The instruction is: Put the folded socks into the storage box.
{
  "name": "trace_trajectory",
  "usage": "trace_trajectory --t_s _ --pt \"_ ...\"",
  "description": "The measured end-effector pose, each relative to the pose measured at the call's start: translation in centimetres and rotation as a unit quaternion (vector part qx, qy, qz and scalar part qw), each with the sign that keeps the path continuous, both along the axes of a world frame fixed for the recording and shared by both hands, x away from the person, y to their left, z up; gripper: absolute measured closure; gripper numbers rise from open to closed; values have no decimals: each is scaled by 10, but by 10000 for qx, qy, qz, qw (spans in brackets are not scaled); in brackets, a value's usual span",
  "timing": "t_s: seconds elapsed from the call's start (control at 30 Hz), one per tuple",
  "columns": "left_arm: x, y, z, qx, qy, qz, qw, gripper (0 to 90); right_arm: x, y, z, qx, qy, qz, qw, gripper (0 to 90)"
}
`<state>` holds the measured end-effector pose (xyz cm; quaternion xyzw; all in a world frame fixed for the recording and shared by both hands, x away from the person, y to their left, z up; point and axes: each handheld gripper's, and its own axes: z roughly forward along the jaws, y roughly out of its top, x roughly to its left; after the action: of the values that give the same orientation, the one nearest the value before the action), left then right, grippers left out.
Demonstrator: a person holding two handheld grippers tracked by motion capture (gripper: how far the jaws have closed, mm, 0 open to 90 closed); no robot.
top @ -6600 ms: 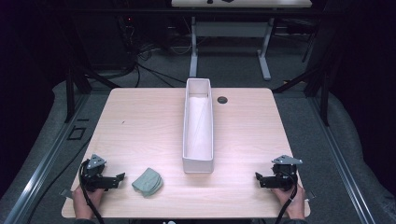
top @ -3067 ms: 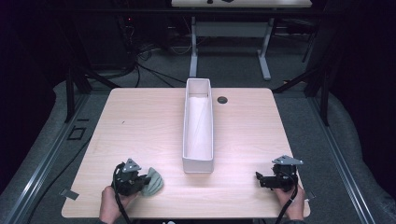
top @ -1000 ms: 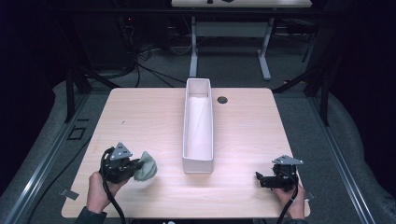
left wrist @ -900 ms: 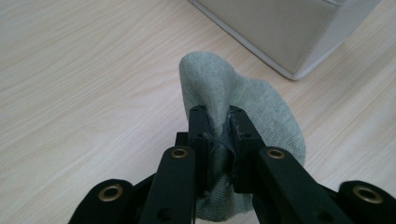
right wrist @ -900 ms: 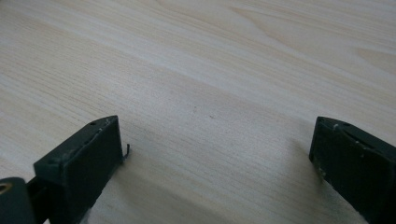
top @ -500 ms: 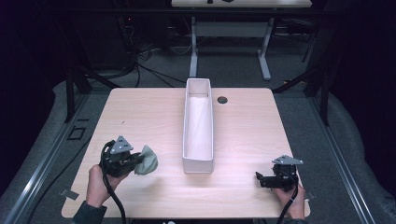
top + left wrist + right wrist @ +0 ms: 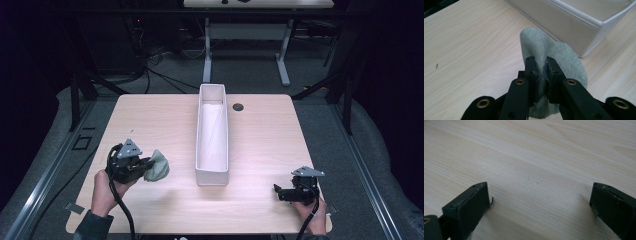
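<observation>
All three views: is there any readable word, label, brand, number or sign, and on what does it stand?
None can be read.
The white bin, the green-grey cloth pinched in the left gripper and the wooden table carry no print.
The open right gripper shows bare black jaws.
The small grey tag at the table's near left edge is too small to tell.

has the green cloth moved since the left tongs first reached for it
Yes. The green cloth, pinched in the left tongs, has left its spot near the table's front edge, ending up farther back beside the white bin.
</observation>
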<state>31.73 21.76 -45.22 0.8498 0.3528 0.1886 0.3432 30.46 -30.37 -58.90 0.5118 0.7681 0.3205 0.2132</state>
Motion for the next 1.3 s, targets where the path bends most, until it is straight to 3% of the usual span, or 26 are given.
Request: trace_trajectory --t_s 1.0,1.3 --pt "18 -19 28 177 -222 -222 9994 819 2 1 0 13 -25 2 10000 20" --pt "20 -24 38 136 -300 -270 9991 819 3 2 0 24 -24 10 10000 20"
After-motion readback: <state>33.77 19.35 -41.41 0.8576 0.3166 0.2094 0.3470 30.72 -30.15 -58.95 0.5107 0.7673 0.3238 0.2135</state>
